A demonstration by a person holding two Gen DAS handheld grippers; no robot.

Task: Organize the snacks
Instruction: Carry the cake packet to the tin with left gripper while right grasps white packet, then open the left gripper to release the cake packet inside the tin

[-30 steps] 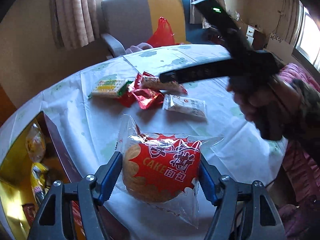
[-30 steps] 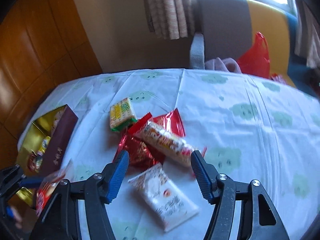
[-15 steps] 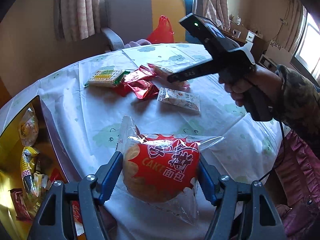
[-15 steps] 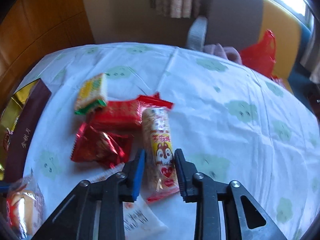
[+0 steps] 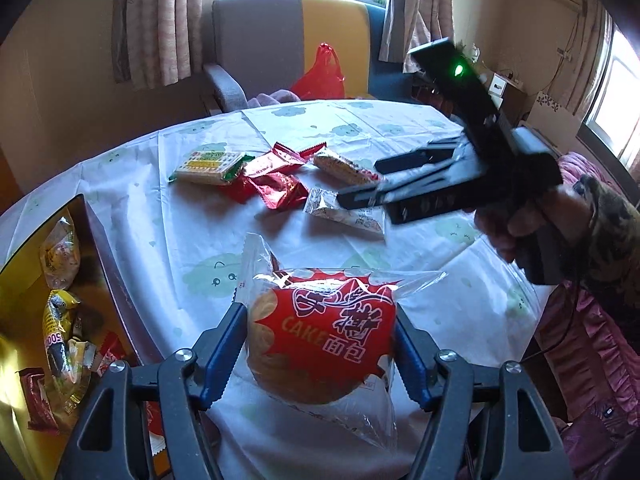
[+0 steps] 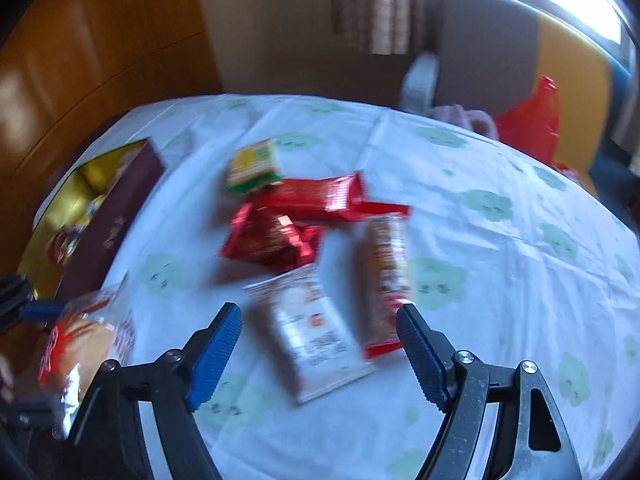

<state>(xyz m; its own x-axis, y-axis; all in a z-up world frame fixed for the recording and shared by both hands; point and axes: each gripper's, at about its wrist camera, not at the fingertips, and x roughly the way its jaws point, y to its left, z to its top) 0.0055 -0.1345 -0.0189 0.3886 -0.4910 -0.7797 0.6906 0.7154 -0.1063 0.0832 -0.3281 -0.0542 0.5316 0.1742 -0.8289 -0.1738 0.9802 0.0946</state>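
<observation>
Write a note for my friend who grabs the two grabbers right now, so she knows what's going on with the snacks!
Left gripper: shut on the cake bag, held just above the table edge beside the gold box.
Right gripper: open and empty; its jaws have just been opening. It hangs over the white packet, with the long squirrel snack bar lying by its right finger.
Done: a few snacks already lie in the gold box.
Left: the cake bag, the white packet, the snack bar, two red foil packs and the yellow-green cracker pack on the tablecloth.
</observation>
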